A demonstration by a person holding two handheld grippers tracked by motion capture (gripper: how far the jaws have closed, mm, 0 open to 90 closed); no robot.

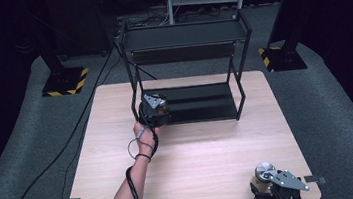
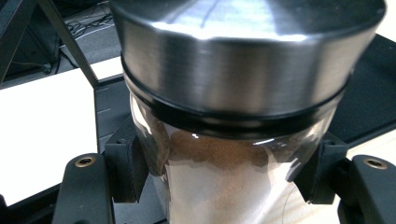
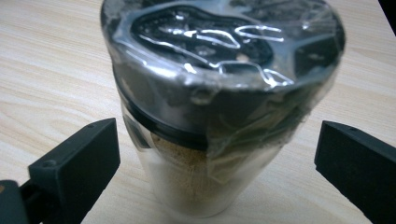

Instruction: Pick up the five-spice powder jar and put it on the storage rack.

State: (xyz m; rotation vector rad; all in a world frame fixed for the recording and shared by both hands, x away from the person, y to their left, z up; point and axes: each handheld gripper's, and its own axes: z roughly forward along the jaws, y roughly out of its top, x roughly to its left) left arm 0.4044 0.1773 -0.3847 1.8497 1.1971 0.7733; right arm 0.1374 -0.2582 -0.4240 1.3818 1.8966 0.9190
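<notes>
My left gripper (image 2: 224,170) is shut on a glass spice jar (image 2: 233,60) that has a brushed steel lid and brown powder inside. Its pads press on the glass from both sides. In the high view the left gripper (image 1: 154,111) holds that jar at the front left corner of the black rack's lower shelf (image 1: 200,102). A second jar (image 3: 219,84), its lid wrapped in clear film, stands on the table between the wide-apart jaws of my right gripper (image 3: 217,154), which is open and not touching it. This jar (image 1: 264,171) and the right gripper (image 1: 269,182) are at the table's near right corner.
The black two-tier metal rack (image 1: 185,35) stands at the back middle of the wooden table (image 1: 195,152). A cable (image 1: 134,185) trails along the person's left forearm. Grey carpet and stand bases with hazard stripes (image 1: 67,82) surround the table.
</notes>
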